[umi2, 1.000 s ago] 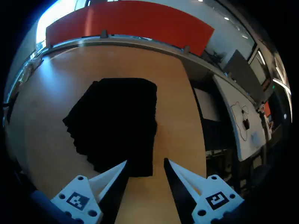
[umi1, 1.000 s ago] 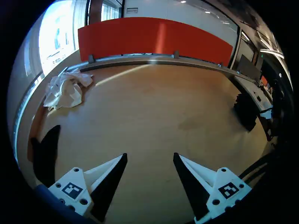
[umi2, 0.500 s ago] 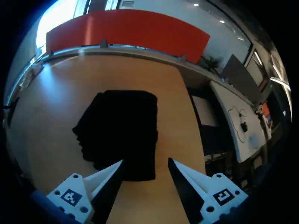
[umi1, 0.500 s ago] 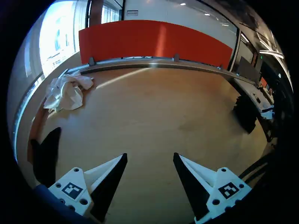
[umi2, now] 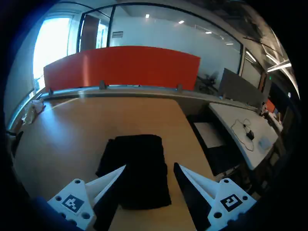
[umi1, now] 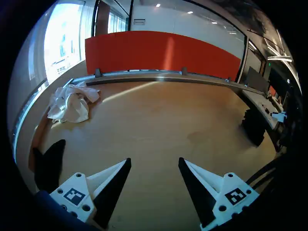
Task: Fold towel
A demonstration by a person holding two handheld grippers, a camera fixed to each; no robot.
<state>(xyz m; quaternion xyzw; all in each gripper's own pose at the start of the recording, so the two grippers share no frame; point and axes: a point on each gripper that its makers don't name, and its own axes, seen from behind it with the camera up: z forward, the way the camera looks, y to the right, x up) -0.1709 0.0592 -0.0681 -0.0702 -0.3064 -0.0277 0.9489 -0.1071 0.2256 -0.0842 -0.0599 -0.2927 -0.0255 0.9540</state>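
Towel [umi2: 135, 154], black, folded, on table [umi2: 77, 123] just ahead of right tool [umi2: 149, 165], spread apart; left tool [umi1: 154, 158] spread apart too, empty

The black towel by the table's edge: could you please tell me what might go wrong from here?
1. The black towel lies close to the right edge of the table; a sideways push from the open right gripper might slide it off.
2. Its left side looks stepped and uneven, so a pinch there may catch only some layers and undo the fold.
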